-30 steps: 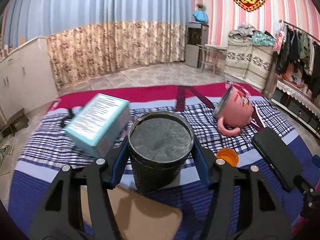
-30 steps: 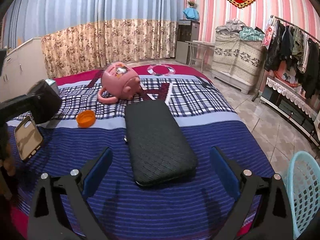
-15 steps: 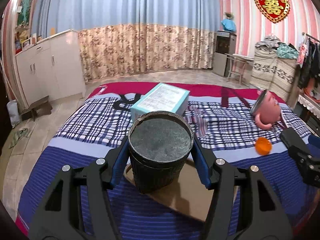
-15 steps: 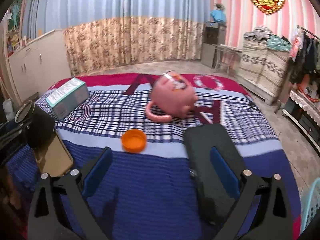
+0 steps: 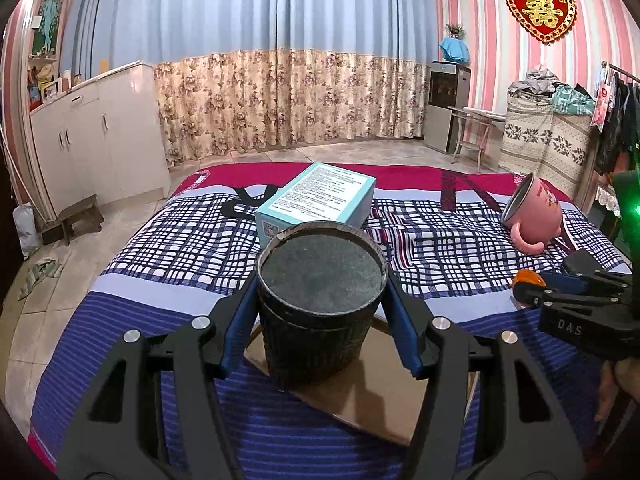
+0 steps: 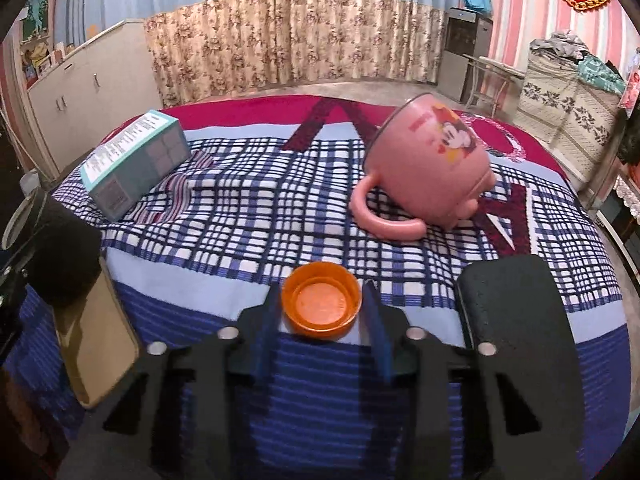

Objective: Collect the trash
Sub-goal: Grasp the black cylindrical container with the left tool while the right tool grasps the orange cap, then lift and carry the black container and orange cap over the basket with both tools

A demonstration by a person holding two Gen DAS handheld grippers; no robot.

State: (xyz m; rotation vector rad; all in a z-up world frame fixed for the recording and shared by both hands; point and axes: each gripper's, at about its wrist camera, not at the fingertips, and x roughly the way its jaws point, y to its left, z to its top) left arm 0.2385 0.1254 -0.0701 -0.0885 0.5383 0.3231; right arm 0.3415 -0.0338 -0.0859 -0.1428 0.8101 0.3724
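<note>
Trash here is an orange lid (image 6: 320,307), lying open side up on the bedspread (image 6: 312,420) where the light blue band meets the dark blue stripes. The right gripper (image 6: 321,320) is closing around it: the lid sits between the two blue pads, which stand just beside its rim, and whether they press on it yet cannot be told. The left gripper (image 5: 320,312) holds a dark ribbed bin (image 5: 318,304) between its pads, at a middling width, the bin's opening facing the camera. Under the bin lies a tan phone case (image 5: 372,396), flat on the striped cloth.

Outward from the lid, a black quilted case (image 6: 516,328) lies to its right, and a pink mug (image 6: 428,172) with a cartoon print rests on its side behind it, handle toward the viewer. A teal box (image 6: 132,160) covered in small print sits on the plaid part at the far left. From the left wrist view, the right gripper shows at the right edge, with the lid only partly visible.

The bedspread runs from dark blue stripes through blue-and-white plaid to a crimson far edge. Beyond it are a tiled floor (image 5: 120,232), white cabinets (image 5: 100,136), floral curtains (image 5: 280,100) under blue drapes, pink striped walls with a red heart ornament (image 5: 541,7), and a rack of clothes (image 5: 618,128).
</note>
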